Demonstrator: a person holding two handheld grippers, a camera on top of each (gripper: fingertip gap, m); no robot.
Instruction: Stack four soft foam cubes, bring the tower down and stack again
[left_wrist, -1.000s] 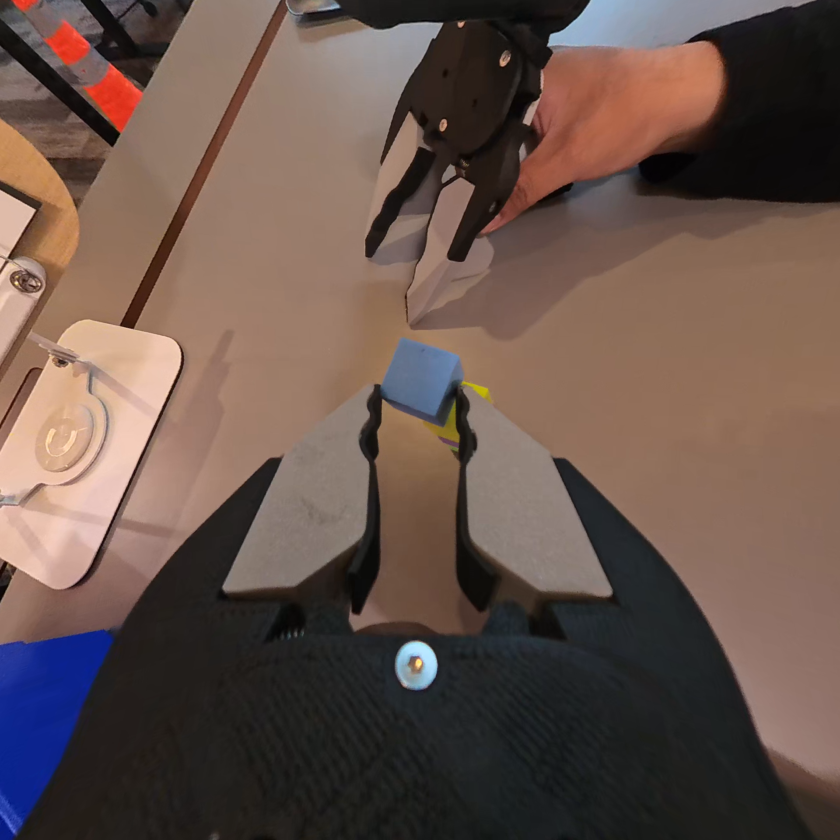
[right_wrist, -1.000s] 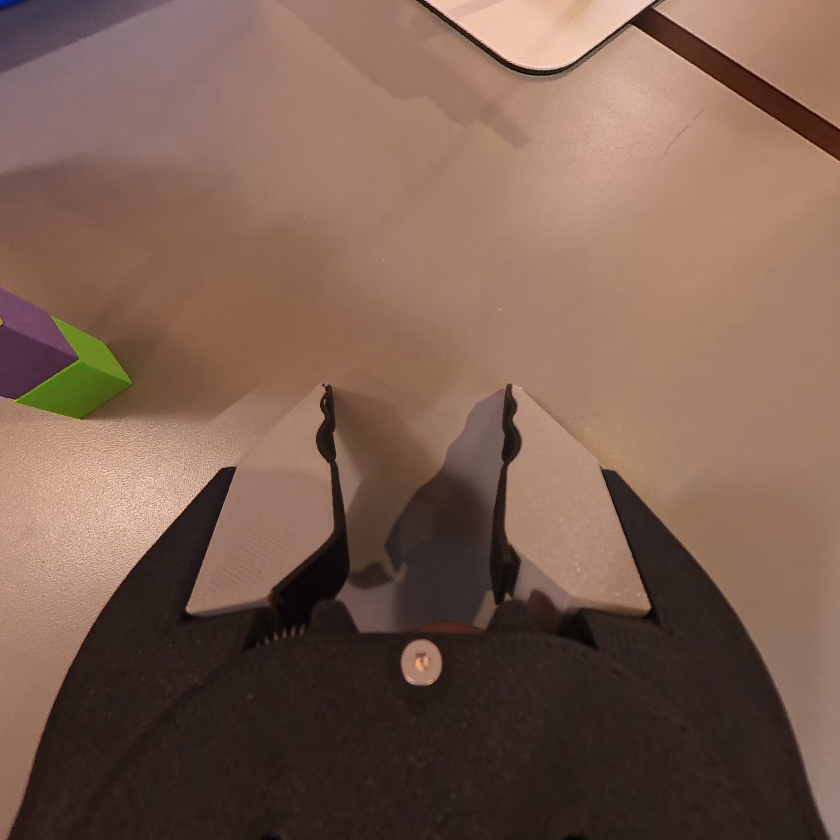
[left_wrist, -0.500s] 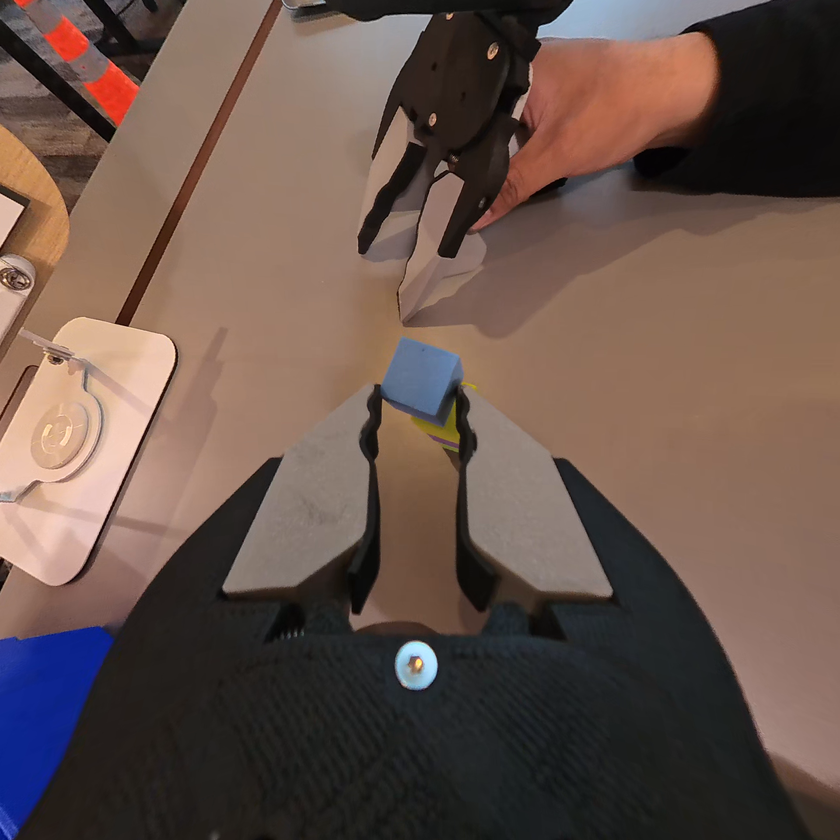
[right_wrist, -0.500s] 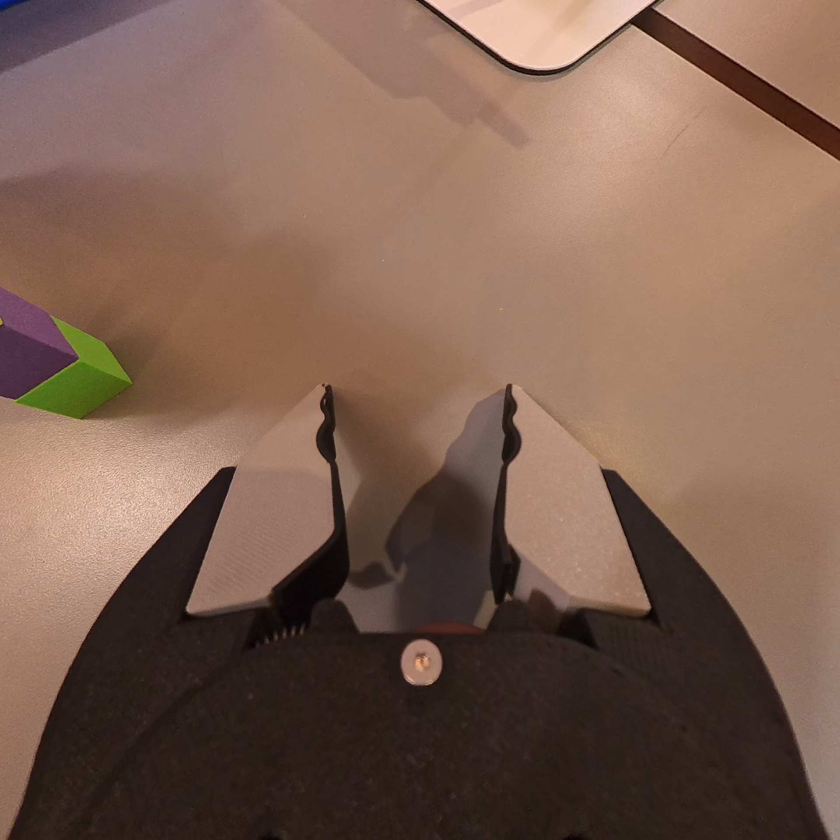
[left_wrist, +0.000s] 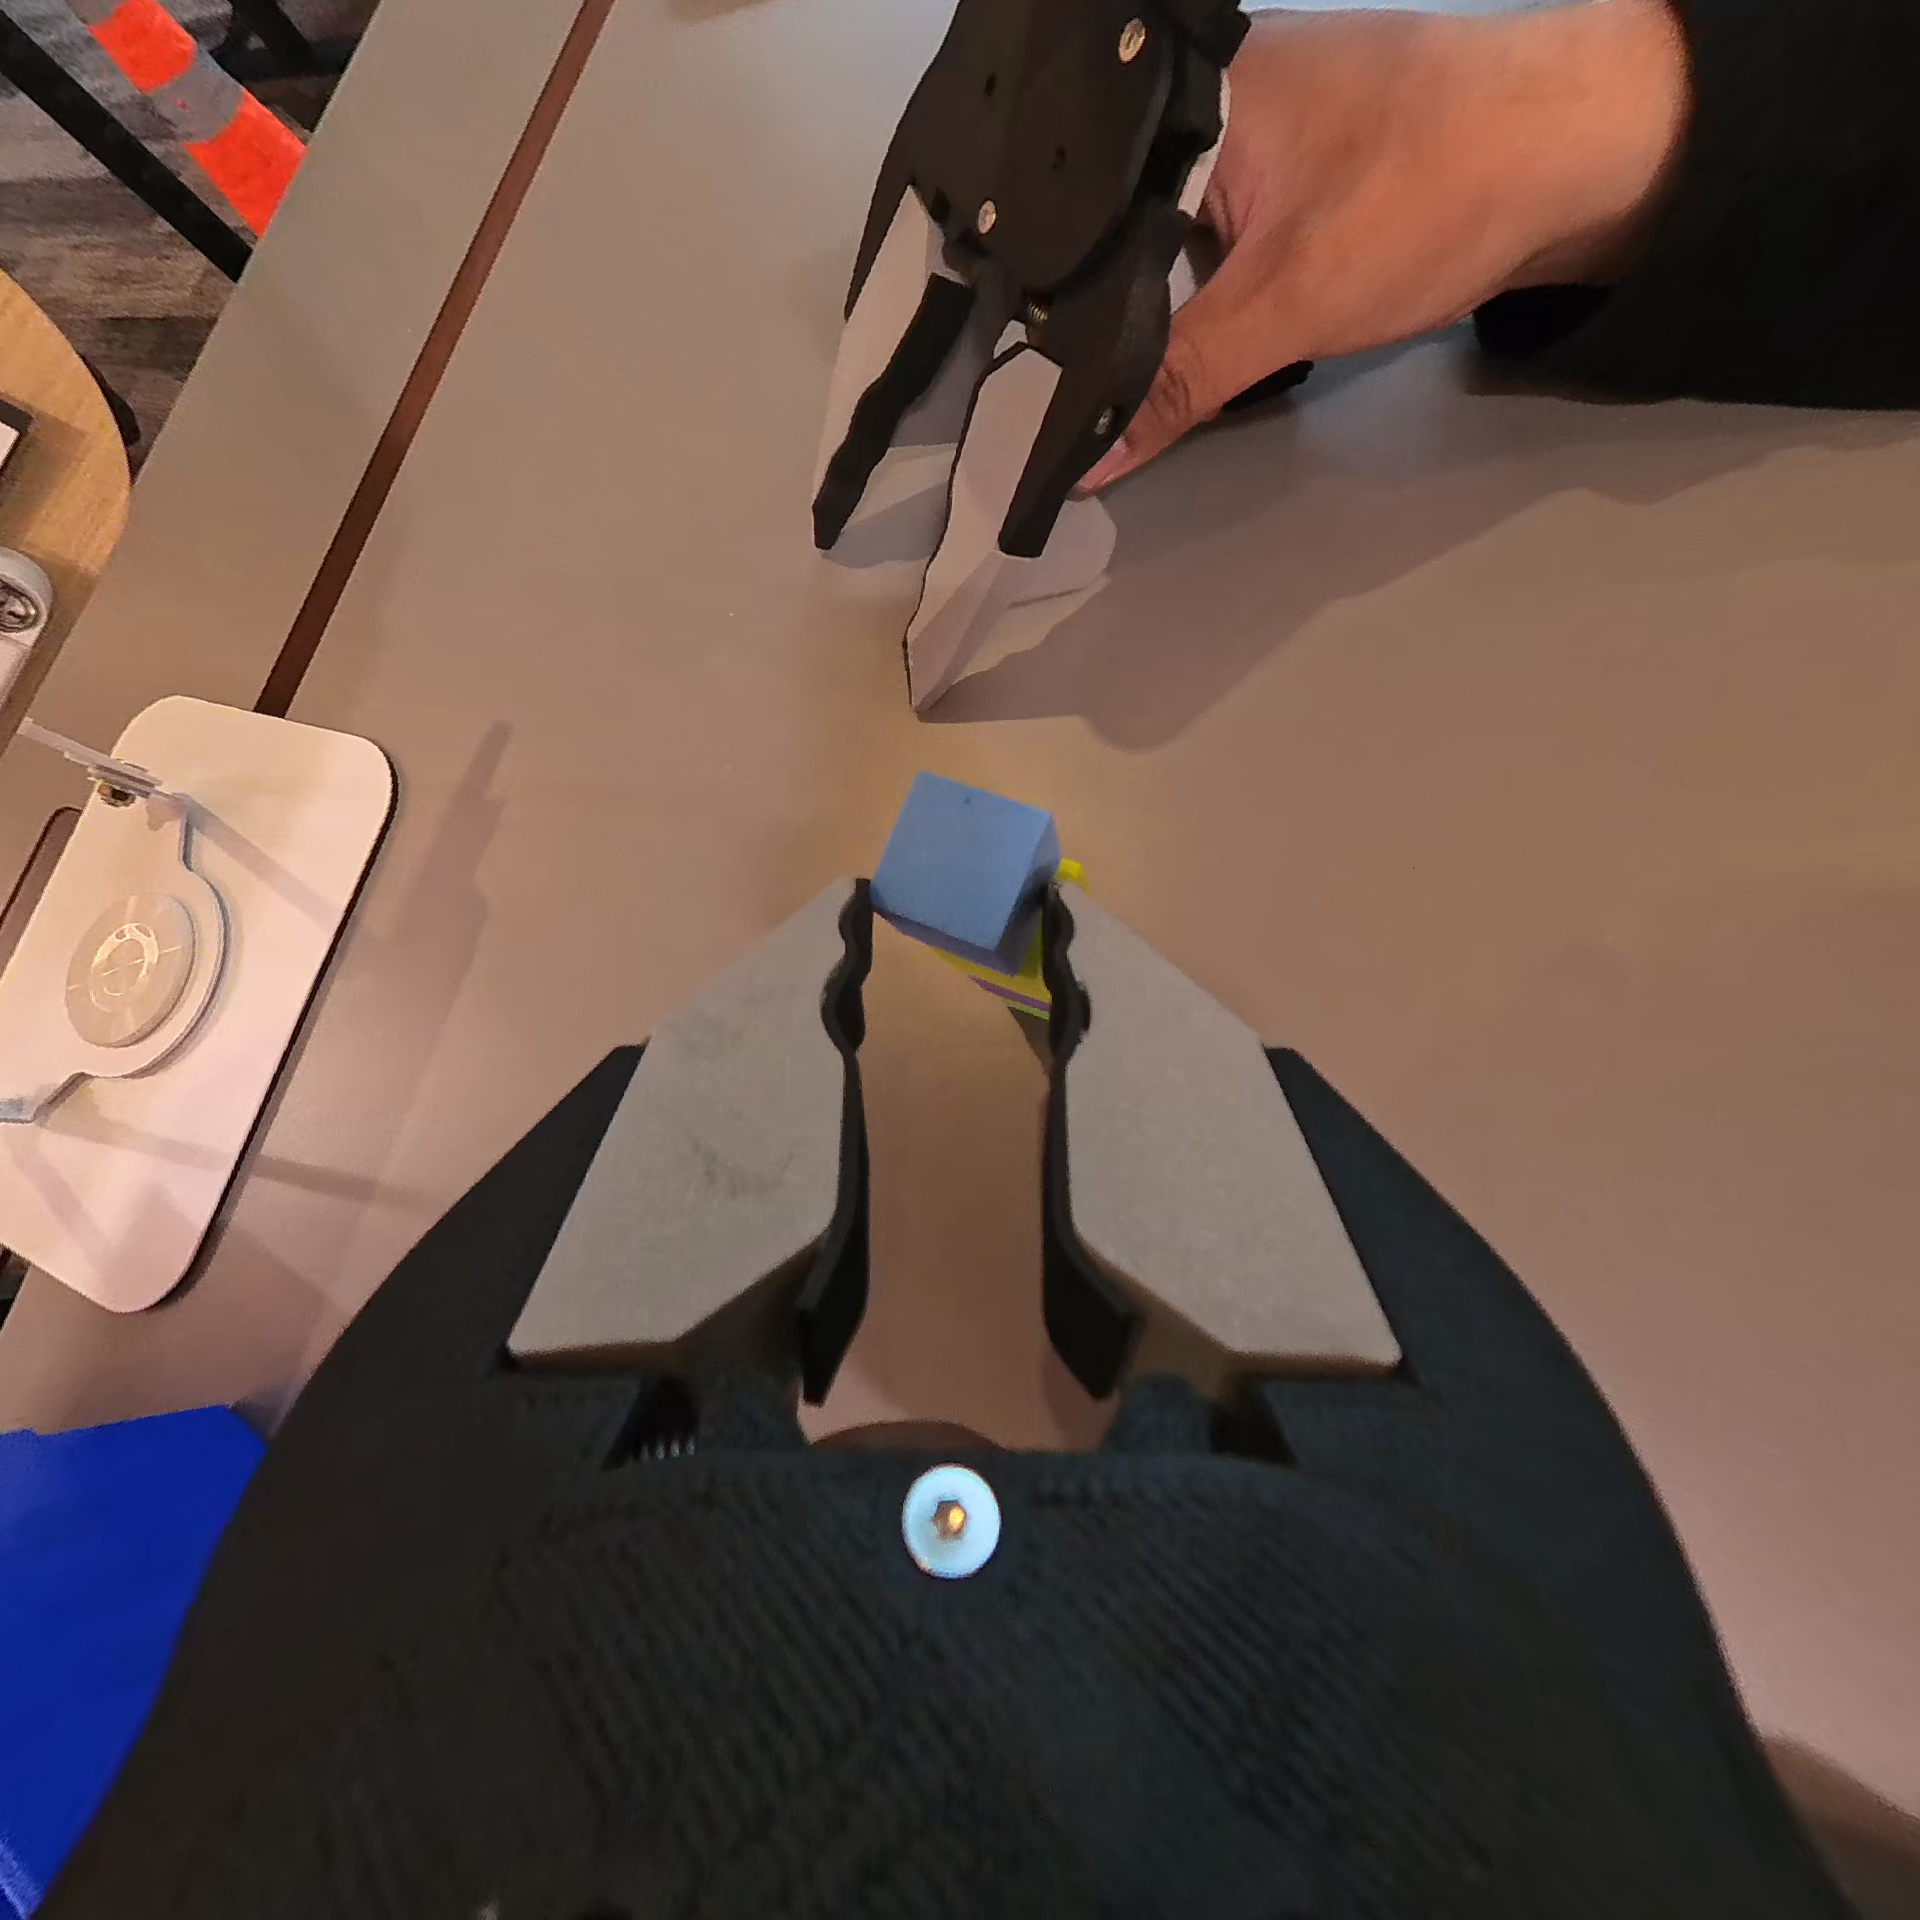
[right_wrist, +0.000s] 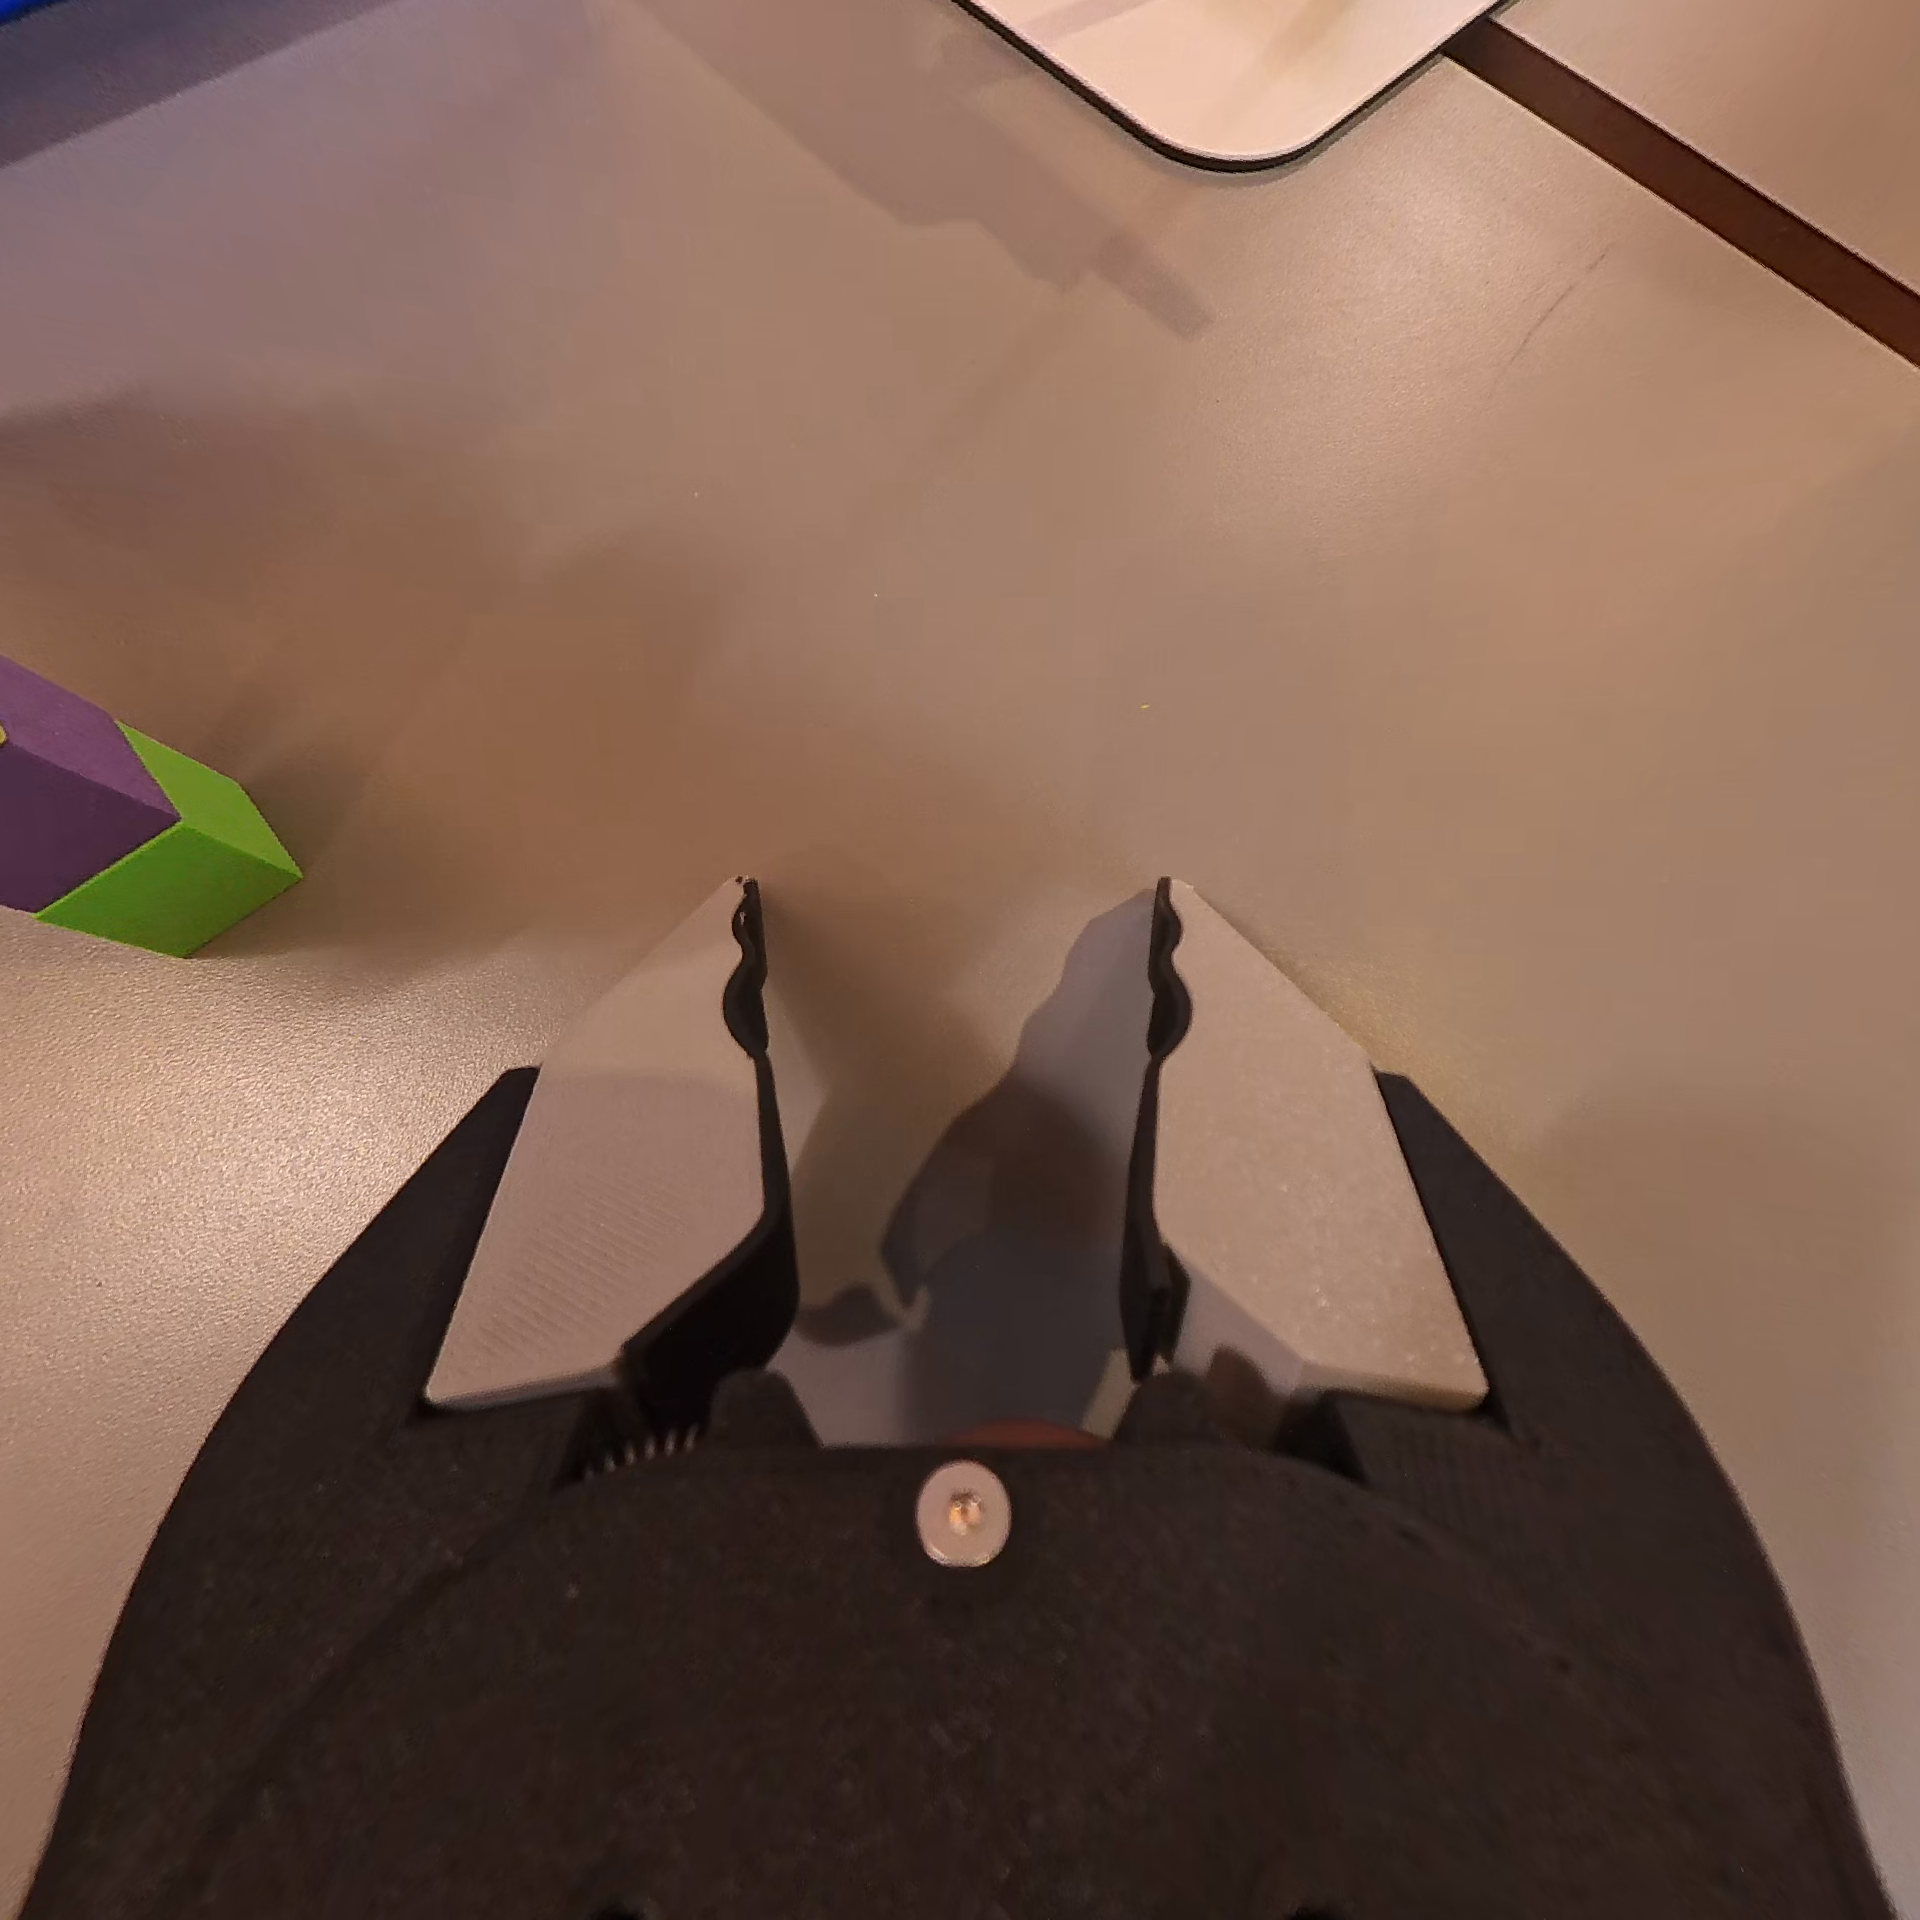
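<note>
We find the left gripper (left_wrist: 954, 914) clenched on a blue foam cube (left_wrist: 961, 871), held tilted between its fingertips. Directly below the cube, a yellow cube (left_wrist: 1023, 985) and a sliver of purple show between the jaws; whether blue touches yellow we cannot tell. Ahead of the left jaws, the right gripper (left_wrist: 935, 530) rests with its tips on the grey table (left_wrist: 1455, 935), a hand (left_wrist: 1382, 218) behind it. In the right wrist view, the right gripper (right_wrist: 954, 904) stands released, jaws apart with nothing between them. Well to the left of those jaws, a purple cube (right_wrist: 73, 790) sits on a green cube (right_wrist: 177, 873). A white plate (left_wrist: 177, 987) lies left of the left jaws.
</note>
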